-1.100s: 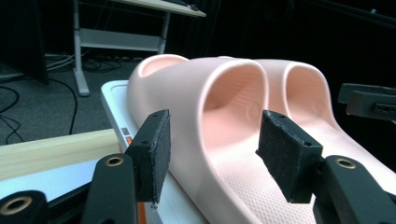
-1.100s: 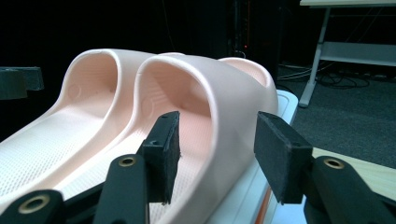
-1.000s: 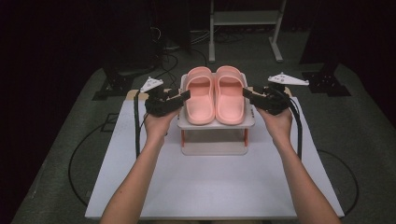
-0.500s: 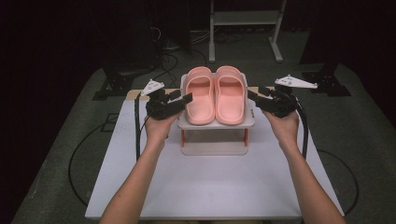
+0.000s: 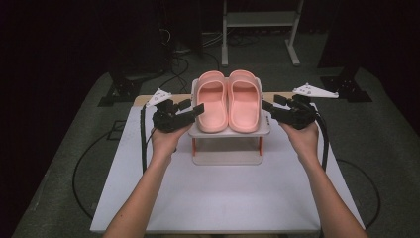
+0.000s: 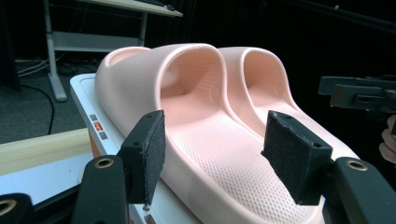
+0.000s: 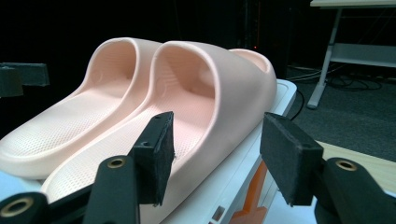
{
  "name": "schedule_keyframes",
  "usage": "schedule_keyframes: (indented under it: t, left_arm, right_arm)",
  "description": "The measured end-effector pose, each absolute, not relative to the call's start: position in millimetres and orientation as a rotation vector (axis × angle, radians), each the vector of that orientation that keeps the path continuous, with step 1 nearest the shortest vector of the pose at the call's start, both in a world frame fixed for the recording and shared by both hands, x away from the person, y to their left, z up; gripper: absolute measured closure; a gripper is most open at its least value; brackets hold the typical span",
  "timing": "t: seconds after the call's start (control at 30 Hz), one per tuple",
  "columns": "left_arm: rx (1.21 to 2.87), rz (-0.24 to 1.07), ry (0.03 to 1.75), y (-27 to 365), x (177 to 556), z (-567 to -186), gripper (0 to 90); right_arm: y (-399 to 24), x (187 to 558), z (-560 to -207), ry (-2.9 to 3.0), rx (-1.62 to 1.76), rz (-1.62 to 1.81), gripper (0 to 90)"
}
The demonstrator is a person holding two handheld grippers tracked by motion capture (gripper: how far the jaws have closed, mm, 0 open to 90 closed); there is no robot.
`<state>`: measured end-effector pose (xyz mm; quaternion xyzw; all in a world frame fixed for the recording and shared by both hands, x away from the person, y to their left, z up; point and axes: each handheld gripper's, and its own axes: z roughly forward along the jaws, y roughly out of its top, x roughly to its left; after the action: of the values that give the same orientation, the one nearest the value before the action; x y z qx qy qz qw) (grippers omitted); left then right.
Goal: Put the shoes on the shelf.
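Left claw (image 5: 198, 110) and right claw (image 5: 268, 106): half open, just been opening wider, gripping nothing, beside pink slippers (image 5: 229, 99) on small rack (image 5: 228, 131) on white bench (image 5: 218, 193).

Pair of pink foam slide sandals (image 5: 229, 100) fills the top of the small white two-tier rack (image 5: 230, 133) mid-table, no gap between them. Rack flanks taken: left gripper (image 5: 198, 110) and right gripper (image 5: 267, 105) sit just beside its edges. White tabletop (image 5: 223, 193) in front is open between the forearms.
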<state>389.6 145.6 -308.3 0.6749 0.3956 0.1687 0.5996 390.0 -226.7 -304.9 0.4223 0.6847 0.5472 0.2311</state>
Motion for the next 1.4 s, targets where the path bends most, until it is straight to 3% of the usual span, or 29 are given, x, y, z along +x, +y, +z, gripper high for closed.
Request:
schedule_keyframes:
  t: [1.4]
  left_arm:
    - [1.568,0.342,0.861,164,356,-323,32.8]
  right_arm:
    - [-247,361,-329,1.916,1.156,1.546,39.3]
